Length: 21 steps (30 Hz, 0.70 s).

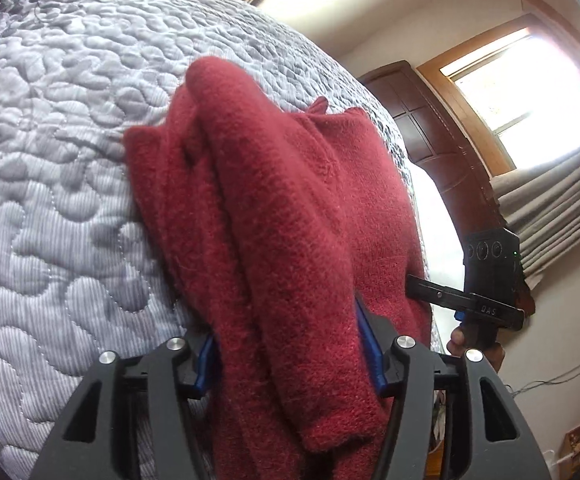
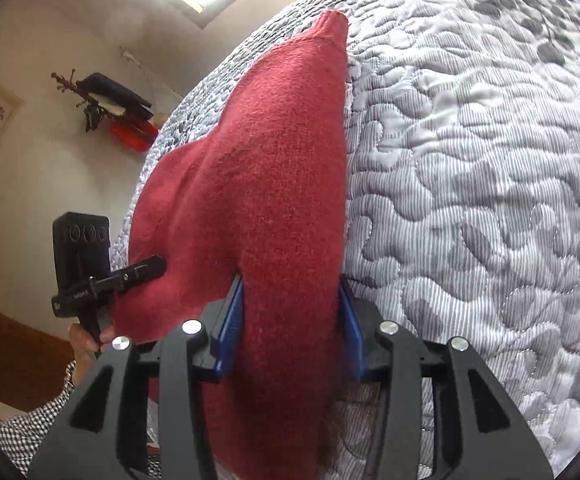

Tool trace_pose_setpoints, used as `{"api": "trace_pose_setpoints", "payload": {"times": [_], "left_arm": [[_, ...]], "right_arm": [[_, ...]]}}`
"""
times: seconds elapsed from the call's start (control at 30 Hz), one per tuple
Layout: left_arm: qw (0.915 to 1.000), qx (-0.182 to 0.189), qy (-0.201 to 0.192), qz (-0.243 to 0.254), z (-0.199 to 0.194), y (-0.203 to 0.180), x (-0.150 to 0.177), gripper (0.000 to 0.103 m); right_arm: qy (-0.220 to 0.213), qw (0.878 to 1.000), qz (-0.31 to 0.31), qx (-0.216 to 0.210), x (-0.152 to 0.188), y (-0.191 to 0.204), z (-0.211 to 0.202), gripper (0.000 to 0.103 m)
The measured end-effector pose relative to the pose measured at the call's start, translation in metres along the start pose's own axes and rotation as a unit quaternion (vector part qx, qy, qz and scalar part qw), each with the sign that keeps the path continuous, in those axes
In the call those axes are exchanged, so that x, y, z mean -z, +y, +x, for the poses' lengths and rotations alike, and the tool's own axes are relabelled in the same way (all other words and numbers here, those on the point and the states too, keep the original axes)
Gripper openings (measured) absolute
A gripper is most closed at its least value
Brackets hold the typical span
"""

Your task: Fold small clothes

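While both grippers are clamping the same red sweater [image 1: 273,216], it is hanging bunched between them over the bed [image 1: 49,160]. The left gripper [image 1: 290,348] is pinching a thick roll of knit between its blue pads [image 1: 370,344], and folds are spilling over its near side. The right gripper [image 2: 292,320] is squeezing another gathered section, its pads [image 2: 231,320] pressing in from both sides. The sweater's far end is lying on the grey quilted cover, narrowing to a point in the right wrist view. In each view the other gripper is showing at the cloth's edge, with a hand [image 2: 85,340] under it and a checked sleeve [image 2: 29,424] nearby.
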<state>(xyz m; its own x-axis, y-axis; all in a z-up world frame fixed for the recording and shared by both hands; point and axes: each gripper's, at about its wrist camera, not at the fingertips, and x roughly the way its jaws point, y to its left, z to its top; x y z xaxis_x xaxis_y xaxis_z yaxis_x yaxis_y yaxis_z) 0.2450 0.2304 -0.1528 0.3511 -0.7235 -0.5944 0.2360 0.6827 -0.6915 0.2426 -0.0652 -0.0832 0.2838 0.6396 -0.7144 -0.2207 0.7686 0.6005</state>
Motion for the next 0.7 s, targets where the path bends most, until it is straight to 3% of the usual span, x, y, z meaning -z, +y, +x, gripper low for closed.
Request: {"api": "trace_pose_setpoints", "payload": {"times": [0.03,0.23,0.4,0.63,0.67,0.7], "left_arm": [[1.0000,-0.008,-0.003,-0.001,-0.001,-0.002,0.001,0.059],[0.9985,-0.049,-0.021,0.007,-0.027,-0.015,0.023,0.063],[0.9952,-0.087,-0.045,0.008,-0.050,-0.025,0.055,0.067],[0.9865,-0.144,-0.067,0.041,-0.062,-0.054,0.084,0.070],[0.9852,-0.149,-0.070,0.048,-0.062,-0.058,0.087,0.070],[0.9842,-0.153,-0.073,0.054,-0.065,-0.060,0.092,0.070]], "right_arm": [[-0.004,1.000,0.002,0.004,0.001,0.001,0.001,0.056],[-0.015,0.999,-0.011,0.030,0.026,0.011,-0.027,0.067],[0.012,0.999,-0.012,0.042,0.059,0.006,-0.032,0.068],[0.008,0.998,-0.017,0.060,0.088,0.011,-0.022,0.067],[0.006,0.998,-0.018,0.066,0.089,0.013,-0.020,0.063],[0.009,0.998,-0.018,0.064,0.088,0.020,-0.015,0.050]]}}
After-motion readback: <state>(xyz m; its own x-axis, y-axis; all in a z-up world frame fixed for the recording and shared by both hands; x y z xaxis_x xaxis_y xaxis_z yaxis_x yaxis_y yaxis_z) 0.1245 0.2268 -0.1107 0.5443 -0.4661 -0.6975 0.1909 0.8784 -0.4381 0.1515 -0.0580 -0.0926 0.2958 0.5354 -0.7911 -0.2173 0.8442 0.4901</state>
